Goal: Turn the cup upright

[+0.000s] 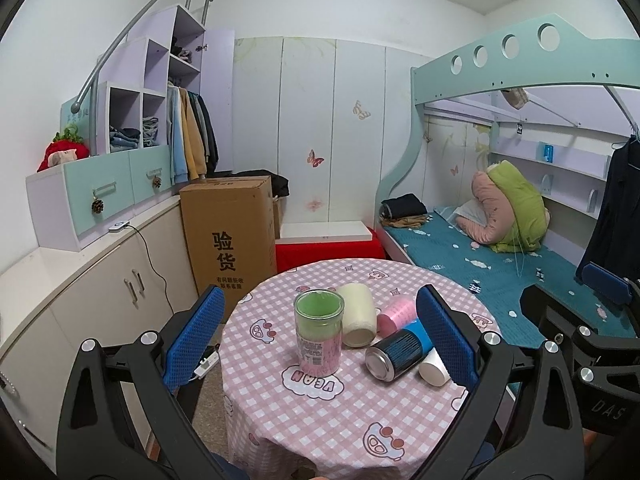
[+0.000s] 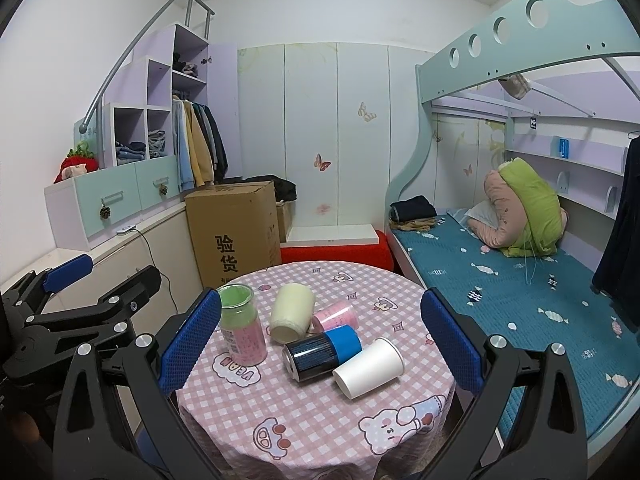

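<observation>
- Bunk bed (image 2: pixel 500 280) along the right wall, teal patterned cover, a rolled green-and-pink quilt (image 2: pixel 524 212) at its far end.
- Cardboard box (image 1: pixel 230 232) with printed characters stands on the floor beyond the table, against the low cabinets.
- Round table (image 2: pixel 312 412) under a pink checked cloth with cartoon prints; all cups sit in its far half.
- Left tool (image 1: pixel 320 344): blue-padded fingers spread wide, nothing between them, held above the near edge of the table. Seen from the right wrist view, it sits off the table's left side.
- Right tool (image 2: pixel 320 344): fingers likewise spread wide and empty, framing the cluster of cups from the near side.
- Clear cup (image 1: pixel 319 332) with green upper part and pink lower part stands upright, leftmost of the group.
- Dark cylindrical cup with blue band (image 2: pixel 320 352) lies on its side, metal end toward the camera, touching the white paper cup.
- White paper cup (image 2: pixel 370 368) lies on its side at the right of the group, mouth pointing away to the upper right, base toward the camera.
- Cream cup (image 2: pixel 292 318) lies tilted on its side behind the dark one, just beside the clear cup.
- Pink cup (image 2: pixel 336 316) on its side, partly hidden between the cream cup and the dark cup.
</observation>
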The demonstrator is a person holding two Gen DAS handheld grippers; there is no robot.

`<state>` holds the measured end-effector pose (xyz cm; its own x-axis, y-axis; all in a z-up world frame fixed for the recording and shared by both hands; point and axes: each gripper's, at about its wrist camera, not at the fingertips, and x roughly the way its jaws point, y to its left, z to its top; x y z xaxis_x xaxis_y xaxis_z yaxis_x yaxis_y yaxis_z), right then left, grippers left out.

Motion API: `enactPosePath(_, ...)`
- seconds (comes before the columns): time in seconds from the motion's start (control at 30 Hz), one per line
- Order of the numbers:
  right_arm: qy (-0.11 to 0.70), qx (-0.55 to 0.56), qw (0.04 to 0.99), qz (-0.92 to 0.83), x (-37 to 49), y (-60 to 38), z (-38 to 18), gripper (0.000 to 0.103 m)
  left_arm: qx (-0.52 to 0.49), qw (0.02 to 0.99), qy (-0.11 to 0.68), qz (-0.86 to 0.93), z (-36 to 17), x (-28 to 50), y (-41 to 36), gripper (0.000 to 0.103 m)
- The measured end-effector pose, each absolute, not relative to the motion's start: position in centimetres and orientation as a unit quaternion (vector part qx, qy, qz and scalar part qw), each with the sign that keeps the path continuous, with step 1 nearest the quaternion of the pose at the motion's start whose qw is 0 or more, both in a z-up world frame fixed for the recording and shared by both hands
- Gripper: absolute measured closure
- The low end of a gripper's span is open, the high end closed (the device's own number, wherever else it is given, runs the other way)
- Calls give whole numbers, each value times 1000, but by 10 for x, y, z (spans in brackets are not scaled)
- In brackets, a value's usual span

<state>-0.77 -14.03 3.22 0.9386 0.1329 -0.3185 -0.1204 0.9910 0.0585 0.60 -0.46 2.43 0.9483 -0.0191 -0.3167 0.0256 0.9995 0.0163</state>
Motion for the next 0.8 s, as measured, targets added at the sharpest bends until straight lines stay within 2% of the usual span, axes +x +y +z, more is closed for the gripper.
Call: enactPosePath(0.8,167,20,984,63,-4,-141,25,7,10,987,161,-10,22,8,-5,6)
